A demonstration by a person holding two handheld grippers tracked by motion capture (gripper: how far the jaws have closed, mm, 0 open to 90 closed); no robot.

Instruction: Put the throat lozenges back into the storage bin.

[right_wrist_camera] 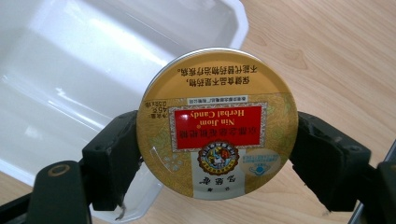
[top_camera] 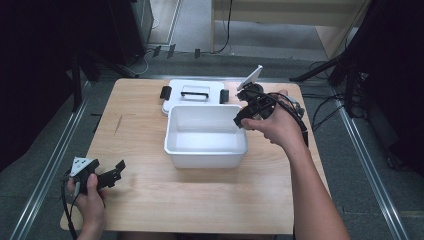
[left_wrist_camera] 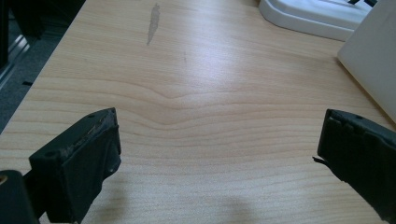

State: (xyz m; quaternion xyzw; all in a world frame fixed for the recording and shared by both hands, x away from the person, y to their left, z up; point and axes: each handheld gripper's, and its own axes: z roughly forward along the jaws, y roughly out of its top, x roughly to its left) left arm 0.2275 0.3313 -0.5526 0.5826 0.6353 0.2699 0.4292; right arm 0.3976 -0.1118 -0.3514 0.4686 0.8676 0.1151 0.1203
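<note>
Pinching a round candy tin, the right hand-held gripper hovers beside the white bin; the left hand-held gripper is spread.

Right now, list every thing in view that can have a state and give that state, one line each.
White box: open, nothing visible inside, upright on the table.
Lid: off, lying flat behind the box, handle up.
Candy tin: closed, clamped at its rim, held at the box's right rim.
Right gripper: jaws shut on the candy tin.
Left gripper: jaws open, holding nothing, low over the bare table.
</note>
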